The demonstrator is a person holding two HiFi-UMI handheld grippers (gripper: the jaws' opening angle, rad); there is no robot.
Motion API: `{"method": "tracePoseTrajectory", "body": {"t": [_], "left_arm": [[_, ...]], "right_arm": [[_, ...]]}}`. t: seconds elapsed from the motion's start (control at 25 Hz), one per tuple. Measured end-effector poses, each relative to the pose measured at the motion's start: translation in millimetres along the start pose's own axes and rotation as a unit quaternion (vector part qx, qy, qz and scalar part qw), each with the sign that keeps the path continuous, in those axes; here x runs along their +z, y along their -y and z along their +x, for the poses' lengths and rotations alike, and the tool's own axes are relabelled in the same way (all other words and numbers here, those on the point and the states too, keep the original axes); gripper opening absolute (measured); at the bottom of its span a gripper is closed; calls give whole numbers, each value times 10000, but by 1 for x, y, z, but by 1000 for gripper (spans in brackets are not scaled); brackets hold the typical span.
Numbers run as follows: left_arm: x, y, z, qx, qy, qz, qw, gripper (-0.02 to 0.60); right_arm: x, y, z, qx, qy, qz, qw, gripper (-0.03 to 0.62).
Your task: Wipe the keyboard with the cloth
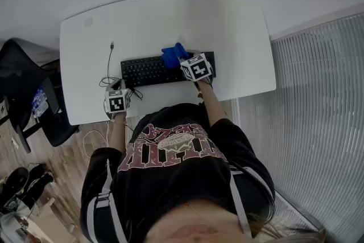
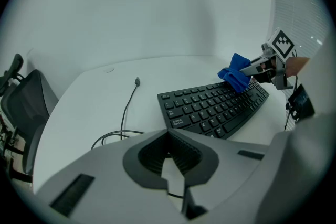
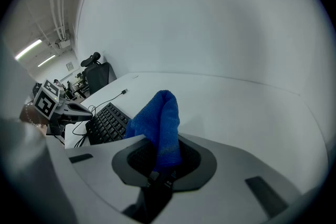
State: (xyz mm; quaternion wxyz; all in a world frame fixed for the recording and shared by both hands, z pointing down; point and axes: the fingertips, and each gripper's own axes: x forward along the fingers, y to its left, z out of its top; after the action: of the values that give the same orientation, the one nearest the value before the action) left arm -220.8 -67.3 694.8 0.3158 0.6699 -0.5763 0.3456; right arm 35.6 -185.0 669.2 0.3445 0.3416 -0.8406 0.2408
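**Right gripper** (image 3: 160,165): the jaws are clamped on a blue cloth (image 3: 160,118). A fold of the cloth stands up out of the jaws, and the rest hangs forward toward the keys.

**Cloth position:** in the head view the cloth sits on the black keyboard (image 1: 149,70) along its far edge, at about 1 o'clock from the keyboard's centre. The left gripper view shows the cloth lying against the keys in the right half of the keyboard.

**Left gripper** (image 2: 170,165): the jaws are drawn together with nothing held between them. It is at about 7 o'clock from the keyboard, near the front edge of the desk, and is not touching the keyboard.

**Keyboard:** it lies roughly across the middle of the white desk (image 1: 227,37), with its long side toward the person.

**Other items:**
- A thin dark cable (image 1: 109,65) lies at 9 o'clock from the keyboard. It is looped near the left gripper, and its plug end lies loose toward 11 o'clock.
- A black office chair (image 1: 28,94) stands off the desk's left end.
- The person wears a black sweatshirt (image 1: 170,179) with a printed front.
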Motion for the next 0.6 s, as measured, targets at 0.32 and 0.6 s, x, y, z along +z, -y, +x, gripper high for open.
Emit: {"method": "tracePoseTrajectory", "body": {"t": [0.32, 0.6], "left_arm": [[4, -1, -6, 69, -5, 29, 10000, 32], [-2, 0, -2, 124, 1, -16, 9999, 32]], "right_arm": [[-6, 21, -17, -141, -94, 46, 9998, 64], [-23, 38, -27, -229, -63, 143, 9996, 64]]}}
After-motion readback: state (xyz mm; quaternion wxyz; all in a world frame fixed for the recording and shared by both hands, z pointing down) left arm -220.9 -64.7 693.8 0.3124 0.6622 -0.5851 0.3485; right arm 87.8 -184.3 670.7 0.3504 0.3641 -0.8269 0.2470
